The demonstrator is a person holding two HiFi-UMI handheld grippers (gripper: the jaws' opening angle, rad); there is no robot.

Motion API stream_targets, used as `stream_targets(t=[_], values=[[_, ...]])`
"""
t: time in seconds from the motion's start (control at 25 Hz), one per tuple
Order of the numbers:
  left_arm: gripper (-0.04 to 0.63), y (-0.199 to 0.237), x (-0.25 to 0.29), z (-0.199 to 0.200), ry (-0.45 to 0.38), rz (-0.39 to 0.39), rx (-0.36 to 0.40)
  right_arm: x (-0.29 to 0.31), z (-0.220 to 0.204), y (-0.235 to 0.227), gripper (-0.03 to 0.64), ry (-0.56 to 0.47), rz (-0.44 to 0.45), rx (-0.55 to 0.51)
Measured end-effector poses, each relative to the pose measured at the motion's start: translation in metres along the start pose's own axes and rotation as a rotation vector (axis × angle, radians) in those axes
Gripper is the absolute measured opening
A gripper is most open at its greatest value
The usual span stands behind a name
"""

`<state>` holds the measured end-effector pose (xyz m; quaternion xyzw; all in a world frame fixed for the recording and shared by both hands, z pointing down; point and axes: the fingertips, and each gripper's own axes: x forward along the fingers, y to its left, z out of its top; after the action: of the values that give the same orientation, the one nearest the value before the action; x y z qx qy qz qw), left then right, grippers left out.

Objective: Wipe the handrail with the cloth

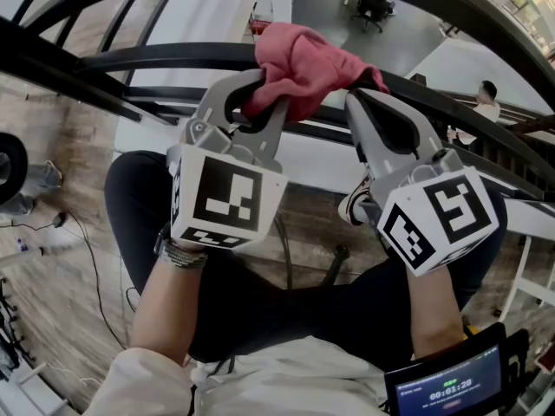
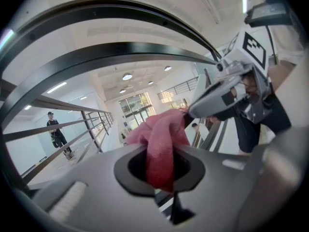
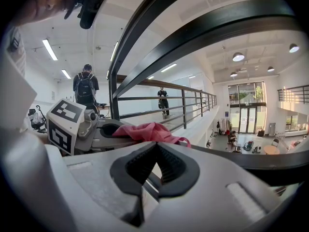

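Note:
A pink cloth [image 1: 299,59] is bunched on top of the dark curved handrail [image 1: 165,57]. My left gripper [image 1: 260,94] is shut on the cloth's left side. In the left gripper view the cloth [image 2: 159,139] hangs down through the closed jaws of the left gripper [image 2: 161,166]. My right gripper [image 1: 355,102] is shut, and its tips sit at the cloth's right edge, under a fold. In the right gripper view nothing lies between the pads of the right gripper [image 3: 157,146], and the cloth [image 3: 142,131] lies just beyond the tips. I cannot tell whether those tips pinch the fold.
More dark rails [image 1: 52,68] run below and beside the top rail. Beyond the railing is a drop to a lower floor, where a person [image 1: 484,102] stands. A small screen [image 1: 447,388] hangs at my lower right. Cables [image 1: 87,267] lie on the wooden floor.

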<state>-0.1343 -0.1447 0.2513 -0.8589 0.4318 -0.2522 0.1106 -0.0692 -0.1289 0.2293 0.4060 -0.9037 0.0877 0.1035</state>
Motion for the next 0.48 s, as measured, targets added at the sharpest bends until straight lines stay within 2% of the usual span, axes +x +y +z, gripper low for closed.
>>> stream_targets(t=[0.48], values=[[0.031, 0.0082, -0.0037, -0.0064, 0.007, 0.02, -0.017, 0.0028, 0.0004, 0.0028, 0.002, 0.001, 0.004, 0.0]])
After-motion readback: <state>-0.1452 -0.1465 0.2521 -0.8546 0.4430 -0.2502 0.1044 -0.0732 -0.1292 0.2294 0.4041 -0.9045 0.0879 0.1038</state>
